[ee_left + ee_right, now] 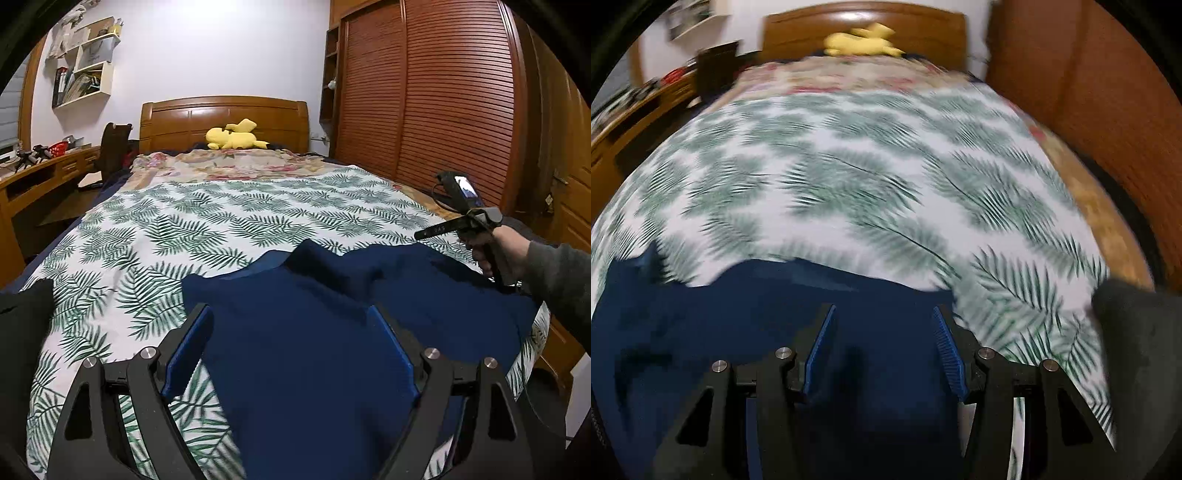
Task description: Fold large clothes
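A dark blue garment [314,332] lies on the near end of the bed, with bumpy folds along its far edge. It also shows in the right wrist view [757,325]. My left gripper [291,321] is open, its blue-padded fingers spread just above the garment's left part. My right gripper [882,317] is open above the garment's right edge. In the left wrist view the right gripper [424,234] is held by a hand over the garment's right side. The right wrist view is blurred.
The bed has a white cover with green leaf print [221,221]. A yellow plush toy [232,138] lies by the wooden headboard. A desk [40,173] stands at left, a slatted wardrobe [424,103] at right. Dark cloth [22,314] lies at the left edge.
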The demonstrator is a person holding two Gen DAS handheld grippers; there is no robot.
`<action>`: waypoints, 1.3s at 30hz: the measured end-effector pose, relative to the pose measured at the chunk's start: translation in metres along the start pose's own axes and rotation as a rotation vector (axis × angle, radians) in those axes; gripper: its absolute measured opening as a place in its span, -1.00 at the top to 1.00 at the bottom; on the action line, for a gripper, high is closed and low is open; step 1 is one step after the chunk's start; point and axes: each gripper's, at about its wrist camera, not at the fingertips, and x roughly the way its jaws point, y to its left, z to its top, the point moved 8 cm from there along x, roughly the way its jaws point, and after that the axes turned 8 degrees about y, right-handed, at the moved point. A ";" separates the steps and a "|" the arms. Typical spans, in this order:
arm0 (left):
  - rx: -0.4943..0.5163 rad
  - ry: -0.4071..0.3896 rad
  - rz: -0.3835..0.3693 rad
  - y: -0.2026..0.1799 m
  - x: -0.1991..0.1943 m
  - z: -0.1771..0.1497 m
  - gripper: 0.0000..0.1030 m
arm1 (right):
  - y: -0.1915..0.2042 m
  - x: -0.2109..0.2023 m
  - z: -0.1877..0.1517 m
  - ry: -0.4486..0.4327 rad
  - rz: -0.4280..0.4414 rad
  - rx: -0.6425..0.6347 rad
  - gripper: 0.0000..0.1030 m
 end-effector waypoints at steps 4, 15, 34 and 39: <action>0.009 -0.016 -0.014 -0.009 0.001 0.005 -0.66 | -0.018 0.022 0.000 0.040 0.033 0.068 -0.07; 0.014 0.016 -0.022 -0.017 0.019 0.005 -0.66 | -0.024 0.002 0.025 -0.145 0.019 0.020 0.94; 0.054 0.026 -0.023 -0.031 0.016 0.000 -0.66 | -0.027 -0.052 -0.020 -0.076 -0.026 -0.035 -0.05; 0.058 0.020 -0.028 -0.034 0.013 -0.001 -0.66 | 0.001 -0.093 -0.081 -0.098 0.050 -0.135 -0.05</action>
